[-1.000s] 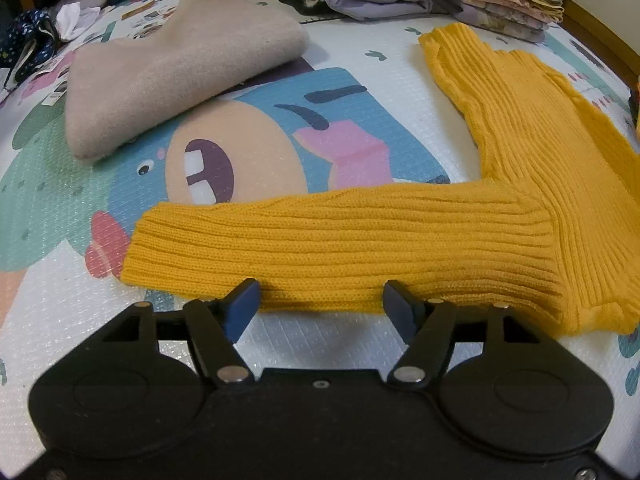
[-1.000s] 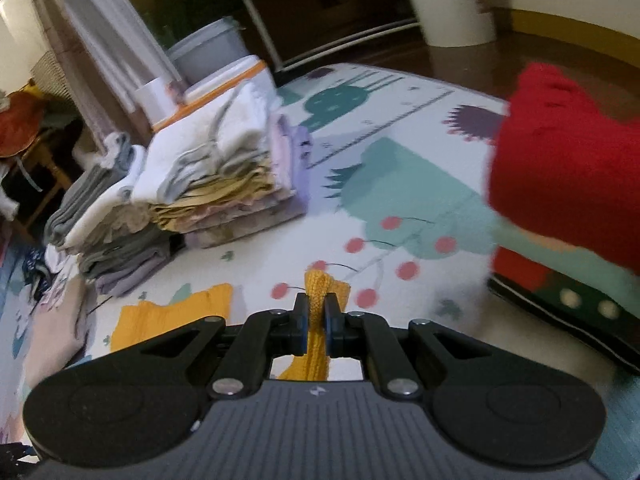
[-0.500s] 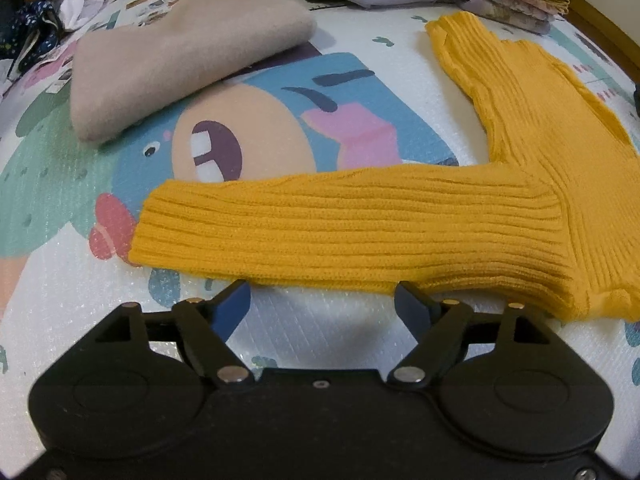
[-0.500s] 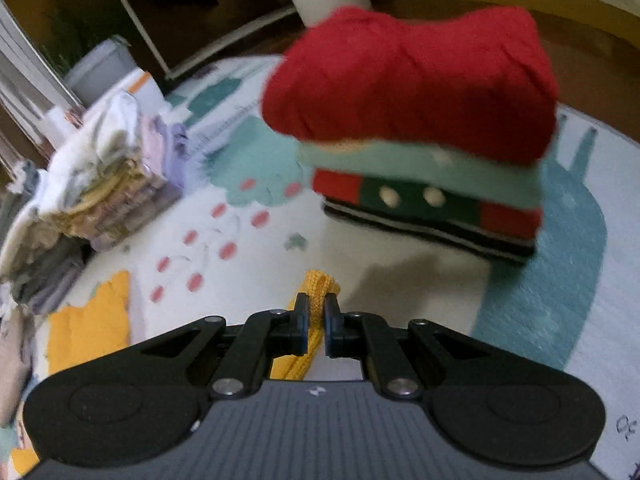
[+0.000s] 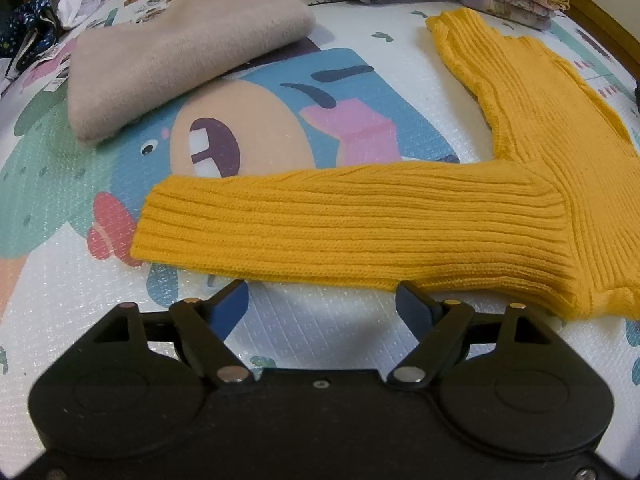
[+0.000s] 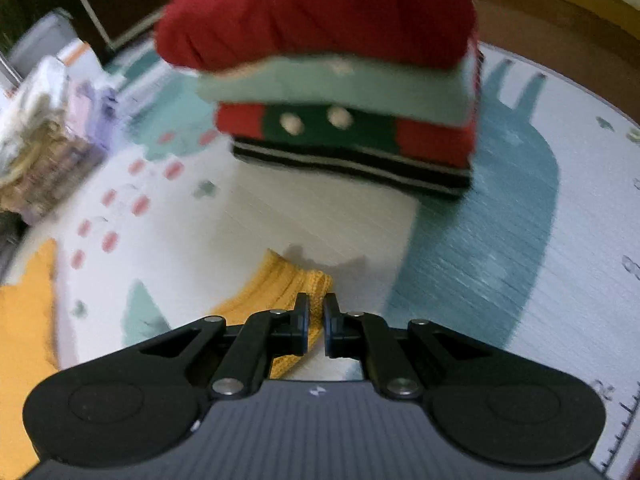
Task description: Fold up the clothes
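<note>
Left hand-held gripper (image 5: 322, 300): black body with blue-padded fingers (image 5: 230, 304), jaws spread wide, nothing between them. It sits low, level, its fingertips just short of the near edge of the mustard-yellow ribbed knit sweater (image 5: 360, 228), whose sleeve serves as landmark.

Right hand-held gripper (image 6: 315, 320): black, ribbed grey housing, jaws nearly closed, pinching a fold of the same sweater's yellow knit (image 6: 292, 284), tilted downward.
</note>
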The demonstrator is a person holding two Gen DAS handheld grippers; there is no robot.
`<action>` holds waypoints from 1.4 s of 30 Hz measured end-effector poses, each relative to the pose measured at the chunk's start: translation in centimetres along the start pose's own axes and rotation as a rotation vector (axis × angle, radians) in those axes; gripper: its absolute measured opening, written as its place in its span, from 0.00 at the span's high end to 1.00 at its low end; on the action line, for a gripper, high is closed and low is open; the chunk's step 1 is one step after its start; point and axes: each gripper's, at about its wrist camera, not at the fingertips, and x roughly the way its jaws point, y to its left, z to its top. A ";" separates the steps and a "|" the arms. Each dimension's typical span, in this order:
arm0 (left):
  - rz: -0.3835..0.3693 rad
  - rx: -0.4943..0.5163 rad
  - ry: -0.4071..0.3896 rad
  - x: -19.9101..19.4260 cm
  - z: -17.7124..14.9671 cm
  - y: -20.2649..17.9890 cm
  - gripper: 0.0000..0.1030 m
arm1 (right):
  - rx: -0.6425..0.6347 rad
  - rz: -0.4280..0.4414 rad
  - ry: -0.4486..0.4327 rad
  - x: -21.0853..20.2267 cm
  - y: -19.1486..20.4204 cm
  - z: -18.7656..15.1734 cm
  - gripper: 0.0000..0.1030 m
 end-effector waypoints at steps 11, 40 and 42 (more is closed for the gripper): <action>0.153 0.065 -0.063 -3.2 0.3 0.9 0.21 | -0.152 -0.142 -0.140 -2.7 0.0 1.0 0.84; -0.327 0.550 -0.121 -0.9 -0.7 -22.9 0.53 | -1.523 0.747 0.054 -7.6 21.5 -21.4 0.76; -0.309 0.562 -0.134 -1.1 -1.3 -23.0 0.53 | -1.547 0.738 0.007 -8.2 20.7 -22.3 0.76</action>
